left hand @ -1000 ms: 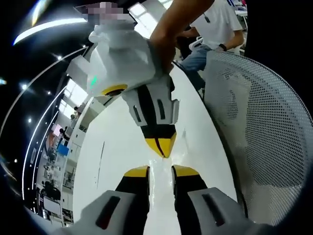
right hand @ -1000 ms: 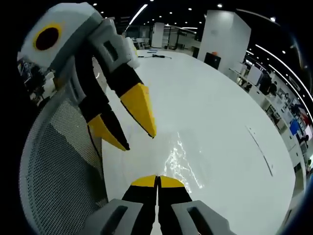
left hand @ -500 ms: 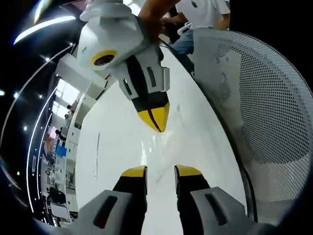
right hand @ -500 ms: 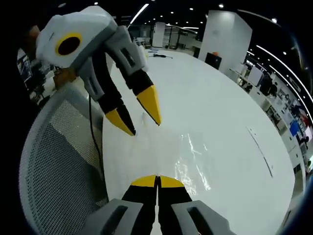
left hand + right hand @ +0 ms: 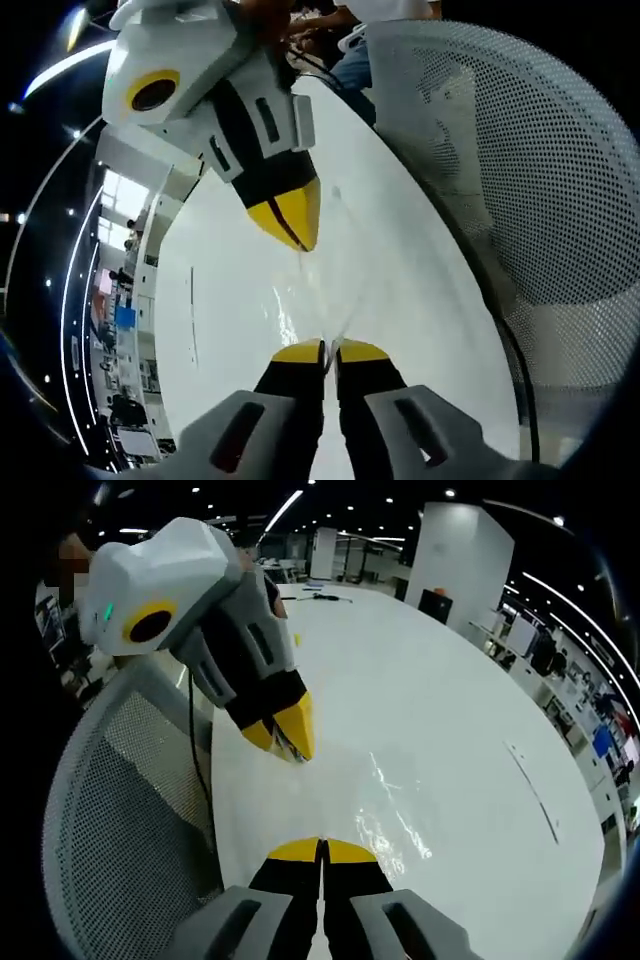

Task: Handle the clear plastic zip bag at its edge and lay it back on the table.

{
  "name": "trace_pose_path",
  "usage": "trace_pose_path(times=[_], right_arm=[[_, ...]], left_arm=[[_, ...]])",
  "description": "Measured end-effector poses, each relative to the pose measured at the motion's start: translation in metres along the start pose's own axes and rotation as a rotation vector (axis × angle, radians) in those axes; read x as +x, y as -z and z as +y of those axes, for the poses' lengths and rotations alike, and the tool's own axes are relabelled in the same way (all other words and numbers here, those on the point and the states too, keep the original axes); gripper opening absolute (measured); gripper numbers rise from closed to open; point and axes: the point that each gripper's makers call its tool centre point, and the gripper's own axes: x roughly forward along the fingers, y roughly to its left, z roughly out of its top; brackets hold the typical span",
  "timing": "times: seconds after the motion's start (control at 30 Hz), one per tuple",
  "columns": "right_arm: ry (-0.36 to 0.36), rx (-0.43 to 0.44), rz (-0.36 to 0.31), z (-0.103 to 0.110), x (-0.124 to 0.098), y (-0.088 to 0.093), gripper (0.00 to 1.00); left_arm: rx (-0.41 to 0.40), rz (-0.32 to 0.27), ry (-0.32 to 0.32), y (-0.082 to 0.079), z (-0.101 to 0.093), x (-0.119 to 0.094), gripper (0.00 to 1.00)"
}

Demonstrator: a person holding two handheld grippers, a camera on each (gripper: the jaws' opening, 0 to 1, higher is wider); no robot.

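Closing since half a second earlier, the left gripper (image 5: 322,350) at lower centre of the left gripper view now pinched the clear bag (image 5: 318,300) at its edge. Above it, the right gripper (image 5: 290,222) stayed pressed shut on the opposite edge. The bag stretched between them, low over the white table (image 5: 230,300), ready for laying down.

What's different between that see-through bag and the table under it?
The clear plastic zip bag is see-through; the table is solid white. The bag is creased and pinched at its edge by the left tongs; the table is flat and smooth. Both shine under the lights.
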Motion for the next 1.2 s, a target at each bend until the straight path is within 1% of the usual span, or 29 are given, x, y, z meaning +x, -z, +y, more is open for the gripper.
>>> trace_pose_path(times=[0.1, 0.23, 0.27, 0.33, 0.37, 0.43, 0.5, 0.57, 0.67, 0.73, 0.8, 0.9, 0.97, 1.1, 1.17, 1.2], right_arm=[[-0.001, 0.0, -0.001, 0.002, -0.001, 0.0, 0.0], [0.009, -0.008, 0.002, 0.002, 0.0, 0.002, 0.0], [0.008, -0.007, 0.004, 0.002, 0.002, 0.004, 0.0], [0.017, -0.01, 0.009, 0.001, 0.004, 0.006, 0.0], [0.021, -0.014, 0.015, 0.001, 0.005, 0.008, 0.0], [0.044, -0.029, 0.032, -0.001, 0.005, 0.011, 0.0], [0.046, -0.029, 0.033, -0.002, 0.008, 0.012, 0.0], [0.066, -0.041, 0.044, -0.005, 0.01, 0.013, 0.0], [0.086, -0.057, 0.048, -0.006, 0.012, 0.013, 0.0], [0.104, -0.069, 0.048, -0.009, 0.018, 0.016, 0.0], [0.125, -0.083, 0.045, -0.011, 0.022, 0.017, 0.0], [0.143, -0.095, 0.043, -0.009, 0.024, 0.015, 0.0], [0.153, -0.111, 0.045, -0.008, 0.026, 0.016, 0.0], [0.162, -0.131, 0.055, -0.006, 0.038, 0.021, 0.0], [0.139, -0.151, 0.075, 0.002, 0.044, 0.026, 0.0], [0.139, -0.16, 0.078, 0.005, 0.047, 0.027, 0.0]], left_arm=[[0.007, -0.001, -0.008, 0.0, -0.001, -0.001, 0.0], [-0.009, 0.001, -0.011, 0.002, -0.005, 0.0, 0.0], [-0.015, 0.003, -0.011, 0.003, -0.006, -0.001, 0.01], [-0.052, 0.002, -0.017, 0.005, -0.008, -0.002, 0.05], [-0.1, -0.011, -0.028, 0.005, -0.009, -0.004, 0.08], [-0.17, -0.036, -0.046, 0.005, -0.009, -0.007, 0.13], [-0.215, -0.049, -0.06, 0.005, -0.009, -0.01, 0.15], [-0.276, -0.06, -0.07, 0.008, -0.011, -0.015, 0.16], [-0.39, -0.087, -0.098, 0.011, -0.011, -0.022, 0.21], [-0.547, -0.133, -0.119, 0.014, -0.011, -0.028, 0.24], [-0.657, -0.165, -0.143, 0.018, -0.01, -0.033, 0.27], [-0.784, -0.189, -0.178, 0.027, -0.01, -0.04, 0.31], [-0.838, -0.198, -0.202, 0.032, -0.012, -0.045, 0.33], [-0.901, -0.2, -0.223, 0.039, -0.019, -0.051, 0.37], [-0.938, -0.212, -0.237, 0.039, -0.022, -0.055, 0.4], [-0.948, -0.217, -0.245, 0.039, -0.024, -0.056, 0.42]])
